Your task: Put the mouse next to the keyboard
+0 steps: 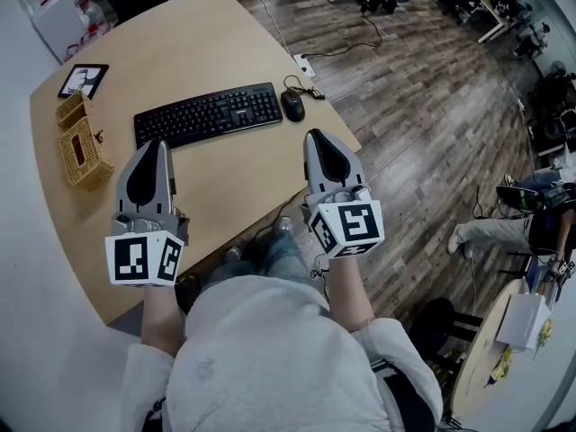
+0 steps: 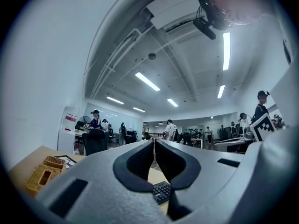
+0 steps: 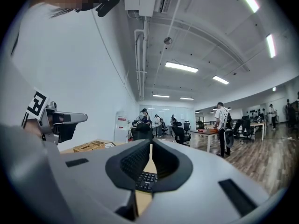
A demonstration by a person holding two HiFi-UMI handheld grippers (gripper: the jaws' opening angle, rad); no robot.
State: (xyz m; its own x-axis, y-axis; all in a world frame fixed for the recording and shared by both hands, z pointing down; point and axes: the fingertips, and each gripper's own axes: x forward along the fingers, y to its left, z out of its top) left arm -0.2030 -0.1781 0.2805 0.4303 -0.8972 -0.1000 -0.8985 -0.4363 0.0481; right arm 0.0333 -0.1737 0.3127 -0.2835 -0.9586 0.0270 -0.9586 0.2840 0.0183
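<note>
Mouse (image 1: 292,105) sits just right of keyboard (image 1: 209,115), nr counter (image 1: 180,52) far-right edge. Left gripper (image 1: 155,142), right gripper (image 1: 314,135) hover over near edge, fingers (image 3: 133,162) pressed together, empty. Placement looks done; withdraw high, w/o nudging mouse.

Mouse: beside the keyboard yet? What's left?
Done, it seems: the black computer mouse lies on the tan wooden table just off the right end of the black keyboard. In hand: nothing; the left gripper and right gripper are both shut and empty. Left: nothing visible.

No legible print, not even on the keyboard (image 1: 209,113) or red sign (image 3: 122,120).
</note>
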